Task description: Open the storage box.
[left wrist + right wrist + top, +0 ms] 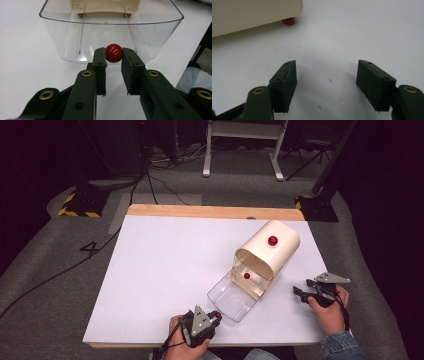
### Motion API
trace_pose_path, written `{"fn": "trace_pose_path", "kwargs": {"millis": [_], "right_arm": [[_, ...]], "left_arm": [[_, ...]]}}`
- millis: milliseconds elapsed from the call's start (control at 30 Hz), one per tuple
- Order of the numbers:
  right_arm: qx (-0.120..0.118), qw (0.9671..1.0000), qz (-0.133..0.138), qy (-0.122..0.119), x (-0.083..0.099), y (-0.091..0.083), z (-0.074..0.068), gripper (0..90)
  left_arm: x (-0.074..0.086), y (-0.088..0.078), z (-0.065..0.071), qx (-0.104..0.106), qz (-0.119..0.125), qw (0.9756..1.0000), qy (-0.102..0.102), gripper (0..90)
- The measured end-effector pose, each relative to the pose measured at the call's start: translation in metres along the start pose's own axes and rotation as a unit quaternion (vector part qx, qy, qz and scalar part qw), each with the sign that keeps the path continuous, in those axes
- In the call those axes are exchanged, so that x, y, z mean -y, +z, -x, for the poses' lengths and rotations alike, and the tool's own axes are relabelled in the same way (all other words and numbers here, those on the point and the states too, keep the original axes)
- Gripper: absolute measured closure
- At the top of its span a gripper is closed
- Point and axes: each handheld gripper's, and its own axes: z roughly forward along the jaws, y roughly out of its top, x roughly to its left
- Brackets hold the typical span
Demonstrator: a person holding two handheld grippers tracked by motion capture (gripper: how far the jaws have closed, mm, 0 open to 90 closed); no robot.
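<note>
A cream bread-bin-shaped box [270, 247] with a rounded top lies on the white surface [165, 270], at about 2 o'clock from the surface's middle in the high view. A red knob [272, 240] sits on its curved upper face. Its clear plastic door [231, 299] hangs open toward 7 o'clock and rests on the surface, and a second small red ball [247, 276] shows inside the mouth of the box.

The left gripper [215, 316] is at 6 o'clock near the surface's front edge, held in the person's left hand [182, 340], just beside the outer lip of the clear door. In the left gripper view its black jaws are clenched on a glossy red ball [114, 52], one pad pressing each side, with the ball right at the jaw tips and the curved clear door [110, 32] directly beyond it at 12 o'clock. Whether the ball touches the door's lip cannot be told.

The right gripper [301, 294] is at about 4 o'clock, held in the right hand [330, 312], near the box's right side but apart from it. In the right gripper view its jaws stand spread wide with nothing between them, above bare white surface [352, 37]. The cream box wall [254, 15] fills the 11 o'clock corner, with one small red foot [288, 21] under its edge.
</note>
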Motion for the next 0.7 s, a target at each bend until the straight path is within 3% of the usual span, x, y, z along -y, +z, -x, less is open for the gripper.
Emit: {"fn": "trace_pose_path", "kwargs": {"millis": [67, 167, 400, 567, 700], "right_arm": [[0.0, 1.0, 0.0, 0.0, 0.0, 0.0, 0.0, 33.2], [0.0, 1.0, 0.0, 0.0, 0.0, 0.0, 0.0, 33.1], [0.0, 1.0, 0.0, 0.0, 0.0, 0.0, 0.0, 33.1], [0.0, 1.0, 0.001, -0.001, 0.0, 0.0, 0.0, 33.1], [0.001, 1.0, 0.002, -0.001, 0.0, 0.0, 0.0, 33.1]], "left_arm": [[0.001, 0.001, 0.0, 0.002, -0.009, 1.0, 0.0, 71.5], [0.001, 0.0, 0.001, 0.008, -0.006, 0.9999, -0.004, 60.2], [-0.005, -0.015, 0.0, 0.003, 0.015, 0.9999, -0.008, 55.2], [-0.019, -0.022, -0.006, -0.007, 0.03, 0.9994, -0.018, 46.5], [-0.035, -0.025, -0.013, -0.012, 0.041, 0.999, -0.013, 43.8]]}}
